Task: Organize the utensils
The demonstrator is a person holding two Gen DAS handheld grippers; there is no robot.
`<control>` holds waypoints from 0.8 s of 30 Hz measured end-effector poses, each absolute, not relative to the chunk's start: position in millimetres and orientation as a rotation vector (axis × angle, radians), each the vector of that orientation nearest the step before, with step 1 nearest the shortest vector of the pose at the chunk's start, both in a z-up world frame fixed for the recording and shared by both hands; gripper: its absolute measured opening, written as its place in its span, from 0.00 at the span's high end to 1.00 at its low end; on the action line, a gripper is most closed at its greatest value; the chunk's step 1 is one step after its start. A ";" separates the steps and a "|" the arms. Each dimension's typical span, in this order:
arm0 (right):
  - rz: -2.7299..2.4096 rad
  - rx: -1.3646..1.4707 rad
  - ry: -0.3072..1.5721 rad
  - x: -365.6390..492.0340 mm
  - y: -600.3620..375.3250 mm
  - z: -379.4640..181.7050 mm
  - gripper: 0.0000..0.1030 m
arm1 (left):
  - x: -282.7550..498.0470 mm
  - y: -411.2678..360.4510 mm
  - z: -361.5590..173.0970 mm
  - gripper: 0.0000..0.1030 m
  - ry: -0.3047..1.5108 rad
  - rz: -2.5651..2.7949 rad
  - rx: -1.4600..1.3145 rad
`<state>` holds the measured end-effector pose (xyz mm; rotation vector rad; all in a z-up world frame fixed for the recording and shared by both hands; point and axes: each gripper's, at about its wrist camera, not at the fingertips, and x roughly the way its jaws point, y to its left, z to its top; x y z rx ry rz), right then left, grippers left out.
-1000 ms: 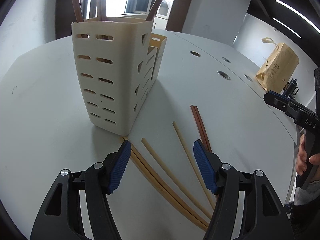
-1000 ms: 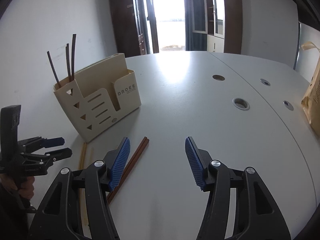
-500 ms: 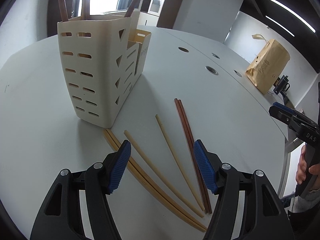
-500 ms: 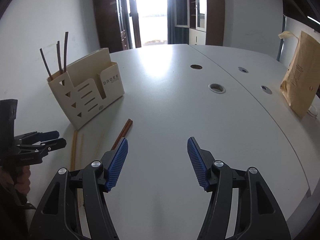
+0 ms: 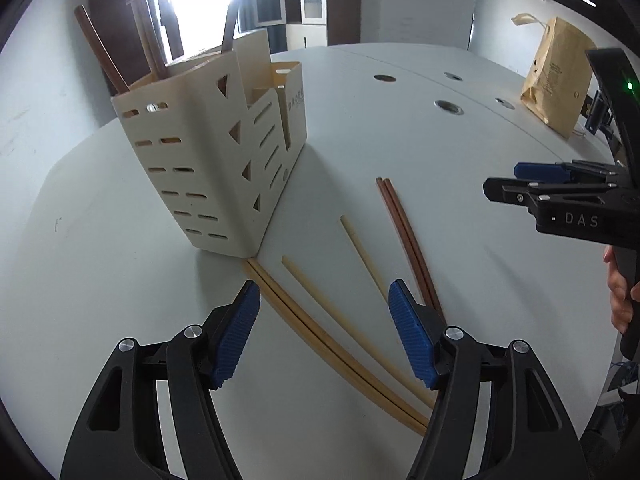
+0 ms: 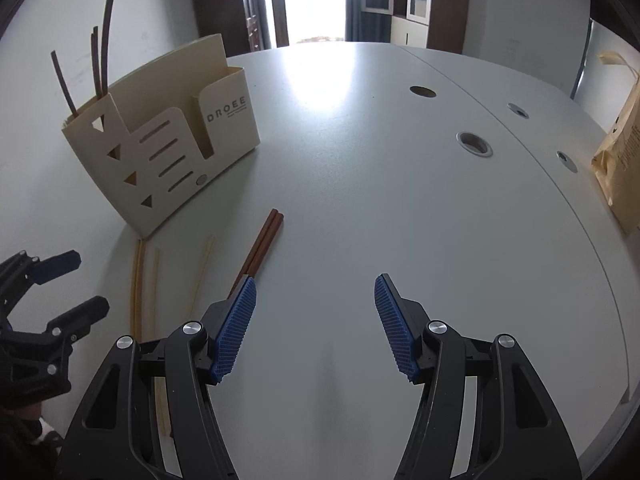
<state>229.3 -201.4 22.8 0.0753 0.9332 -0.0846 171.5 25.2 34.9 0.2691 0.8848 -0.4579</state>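
Note:
A cream utensil holder (image 5: 216,168) (image 6: 160,148) stands on the white table, with dark brown chopsticks (image 5: 104,56) (image 6: 100,52) upright in its tall compartment. In front of it lie a tan chopstick pair (image 5: 320,340) (image 6: 137,288), two pale single chopsticks (image 5: 320,292) (image 6: 202,272) and a reddish-brown pair (image 5: 404,232) (image 6: 262,246). My left gripper (image 5: 322,328) hovers open above the tan and pale sticks, nothing between its pads. My right gripper (image 6: 316,320) is open over bare table, its left pad just beside the reddish-brown pair's near end.
A brown paper bag (image 5: 556,80) (image 6: 620,168) stands at the table's far right edge. Round cable holes (image 5: 448,107) (image 6: 474,144) dot the table (image 6: 360,184) along a seam. A wall runs behind the holder. A hand (image 5: 620,296) grips the right tool.
The left view has swung so the holder sits further left and turned. The right gripper has come lower and closer to the reddish-brown pair, and its jaws stand slightly wider than a second ago.

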 end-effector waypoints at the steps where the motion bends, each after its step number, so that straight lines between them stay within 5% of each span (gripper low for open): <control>1: -0.088 0.064 0.934 234.8 -198.1 20.1 0.40 | 171.6 21.8 28.8 0.40 0.900 -0.451 0.286; 24: -0.079 0.060 1.092 324.4 -195.7 -43.7 0.47 | 220.2 75.1 -13.6 0.48 1.080 -0.216 0.099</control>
